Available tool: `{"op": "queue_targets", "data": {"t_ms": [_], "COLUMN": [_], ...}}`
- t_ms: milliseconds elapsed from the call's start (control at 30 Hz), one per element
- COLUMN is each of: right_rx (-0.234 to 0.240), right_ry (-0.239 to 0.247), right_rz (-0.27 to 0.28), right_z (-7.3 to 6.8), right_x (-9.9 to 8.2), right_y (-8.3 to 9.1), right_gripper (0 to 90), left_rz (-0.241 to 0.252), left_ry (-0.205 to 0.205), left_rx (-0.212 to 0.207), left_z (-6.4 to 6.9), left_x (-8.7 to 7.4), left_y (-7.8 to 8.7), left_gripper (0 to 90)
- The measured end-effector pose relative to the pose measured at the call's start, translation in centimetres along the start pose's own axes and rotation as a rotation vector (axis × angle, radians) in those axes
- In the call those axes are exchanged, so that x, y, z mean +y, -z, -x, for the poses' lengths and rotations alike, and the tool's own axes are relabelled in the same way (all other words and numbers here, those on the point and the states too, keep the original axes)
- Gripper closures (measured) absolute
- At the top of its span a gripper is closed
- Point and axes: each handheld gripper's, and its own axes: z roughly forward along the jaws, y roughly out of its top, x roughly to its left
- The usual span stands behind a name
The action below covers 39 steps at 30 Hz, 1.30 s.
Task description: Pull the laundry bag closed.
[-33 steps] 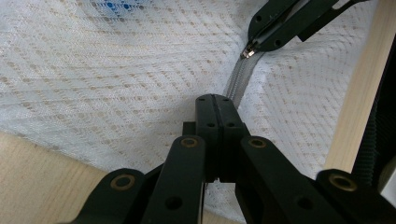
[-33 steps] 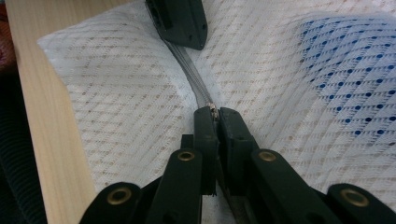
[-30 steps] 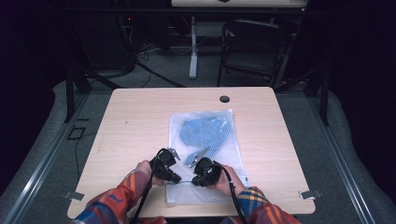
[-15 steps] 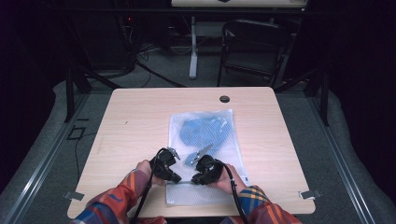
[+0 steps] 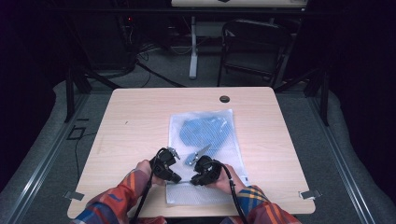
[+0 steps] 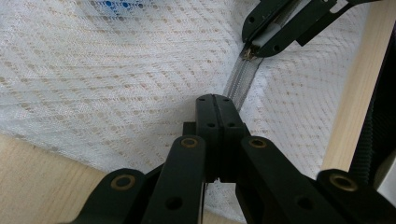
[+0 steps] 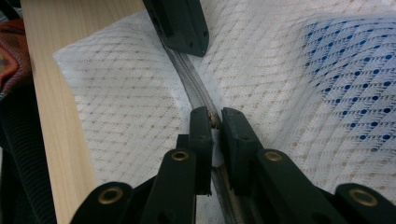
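Zipper work was the business at hand, and both claws sat low over the near end of the white mesh laundry bag [image 5: 205, 140], which lay flat on the wooden table [image 5: 135, 116] with a blue garment [image 5: 205, 130] visible through its weave toward the far end. The bag rested close to the person's edge, so both hands could work it with forearms barely reaching over the tabletop.

In the left gripper view, the left gripper [image 6: 216, 100] had its jaws pressed fully together right on the zipper track [image 6: 240, 81], pinching the tape and the mesh beside it. That read as an anchor: holding the bag so it would not bunch or slide when the other side pulled.

In the right gripper view, the right gripper [image 7: 214, 116] stood nearly closed, its pads nipping a small brass-coloured piece, by the look of it the zipper slider [image 7: 214, 120], on the same track [image 7: 187, 88]. The sliver of gap between the jaws was simply the width of that piece.

Seen from the high view, the left gripper [image 5: 173, 176] and the right gripper [image 5: 197, 178] faced each other just apart, each aimed along the zipper line. Opposed grips like that suited a pull along the track, one end held fast, the other free to run.
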Motion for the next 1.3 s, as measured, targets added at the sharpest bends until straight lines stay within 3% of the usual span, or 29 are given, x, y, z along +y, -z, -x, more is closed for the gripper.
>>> {"op": "queue_targets", "data": {"t_ms": [500,800,900,1100,1233,1300], "right_rx": [-0.005,0.011,0.030,0.015,0.021,0.013], "right_ry": [0.018,-0.028,-0.064,-0.115,-0.113,-0.108], "right_rz": [-0.034,-0.013,-0.027,-0.032,-0.029,-0.024], "right_z": [-0.21,0.34,0.57,0.62,0.67,0.45], "right_x": [-0.08,-0.47,-0.63,-0.71,-0.74,-0.67], "right_y": [0.44,0.96,0.90,0.76,0.74,0.66], "right_gripper": [86.4,82.3,75.9,79.1,80.3,80.5], "left_rz": [0.005,0.009,0.010,0.011,0.000,0.018], "left_ry": [0.002,0.010,0.011,0.011,0.017,0.011], "left_rx": [0.000,-0.009,-0.010,-0.009,-0.009,-0.020], "left_z": [-0.03,-0.17,-0.18,-0.16,-0.11,0.17], "left_x": [-0.04,-0.05,-0.07,-0.08,0.03,0.17], "left_y": [-0.02,-0.03,-0.03,-0.04,0.02,0.03], "left_gripper": [90.0,90.0,90.0,90.0,90.0,90.0]}}
